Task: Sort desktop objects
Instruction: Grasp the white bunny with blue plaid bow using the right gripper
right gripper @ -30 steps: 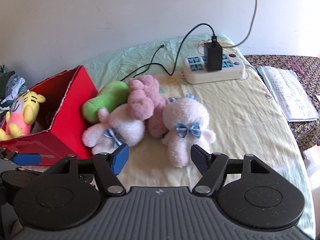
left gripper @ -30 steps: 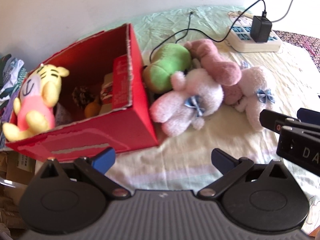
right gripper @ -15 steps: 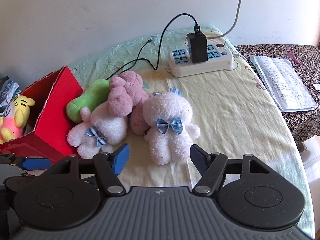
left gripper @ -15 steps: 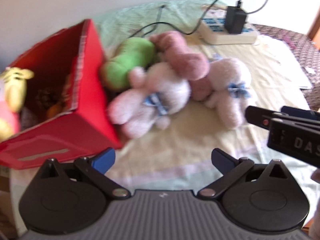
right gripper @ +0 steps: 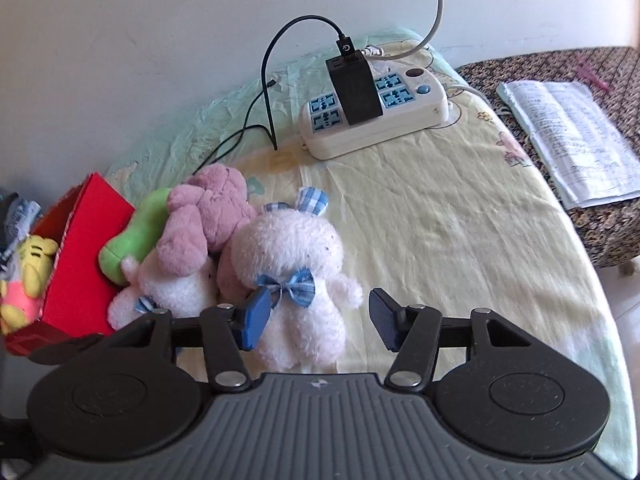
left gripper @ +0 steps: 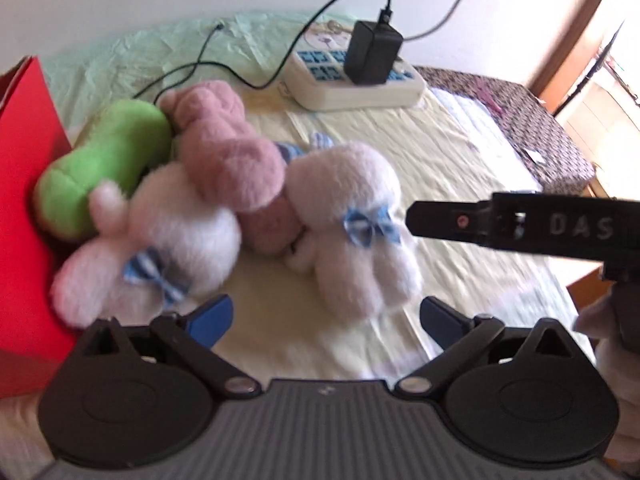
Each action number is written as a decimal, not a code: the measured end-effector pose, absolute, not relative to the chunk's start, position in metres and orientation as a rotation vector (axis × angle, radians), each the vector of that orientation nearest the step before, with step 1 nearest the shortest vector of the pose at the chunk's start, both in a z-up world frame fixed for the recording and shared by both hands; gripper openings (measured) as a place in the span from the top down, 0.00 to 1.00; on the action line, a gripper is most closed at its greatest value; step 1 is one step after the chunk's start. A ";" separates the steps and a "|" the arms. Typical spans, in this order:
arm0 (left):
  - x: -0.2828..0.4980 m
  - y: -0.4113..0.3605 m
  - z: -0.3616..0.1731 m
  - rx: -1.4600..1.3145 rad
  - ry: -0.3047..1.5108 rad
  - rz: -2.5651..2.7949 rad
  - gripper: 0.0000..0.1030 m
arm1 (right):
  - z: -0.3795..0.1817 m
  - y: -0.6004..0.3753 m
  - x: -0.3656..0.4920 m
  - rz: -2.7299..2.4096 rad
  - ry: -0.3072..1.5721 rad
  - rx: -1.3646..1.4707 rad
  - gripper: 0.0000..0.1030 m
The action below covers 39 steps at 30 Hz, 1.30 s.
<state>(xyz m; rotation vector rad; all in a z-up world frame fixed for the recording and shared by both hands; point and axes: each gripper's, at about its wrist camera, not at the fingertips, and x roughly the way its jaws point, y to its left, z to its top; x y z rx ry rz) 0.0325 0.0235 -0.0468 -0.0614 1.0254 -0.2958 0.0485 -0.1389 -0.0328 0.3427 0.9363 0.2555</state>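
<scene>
Left wrist view: the left gripper (left gripper: 324, 316) is wide open and empty, low over the yellow sheet (left gripper: 460, 152), aimed at the gap between two pale bunnies. The near bunny (left gripper: 160, 240) lies against the red box (left gripper: 28, 200), and the right bunny (left gripper: 352, 216) sits just ahead of the fingers. A pink plush (left gripper: 228, 156) is draped over both, and a green plush (left gripper: 104, 168) is wedged between the pile and the box wall, so the toys likely have to come off one at a time, outermost first. The right gripper's body (left gripper: 520, 228) reaches in from the right, its tip close to the right bunny's bow; this view is blurred. Right wrist view: the right gripper (right gripper: 320, 320) is open with nothing held; its jaws straddle the right bunny (right gripper: 296, 276), the left pad beside the blue bow, not yet squeezing. This placement suggests a grasp on the body, where the plush will compress and hold. The box (right gripper: 80, 256) stands left, open, with a yellow toy (right gripper: 28, 276) already in it, probably the sorting target. A power strip (right gripper: 376, 108) with a charger and a paper stack (right gripper: 568, 136) lie well apart behind.
</scene>
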 end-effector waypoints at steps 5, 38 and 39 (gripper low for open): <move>0.047 0.010 -0.058 -0.008 1.043 -0.294 0.04 | -0.043 -0.138 0.068 0.318 0.943 0.394 0.44; 0.044 -0.017 -0.056 0.121 0.973 -0.445 0.15 | -0.075 -0.189 0.072 0.432 0.927 0.583 0.43; 0.046 -0.016 -0.056 0.121 0.964 -0.424 0.13 | -0.075 -0.185 0.076 0.447 0.919 0.577 0.39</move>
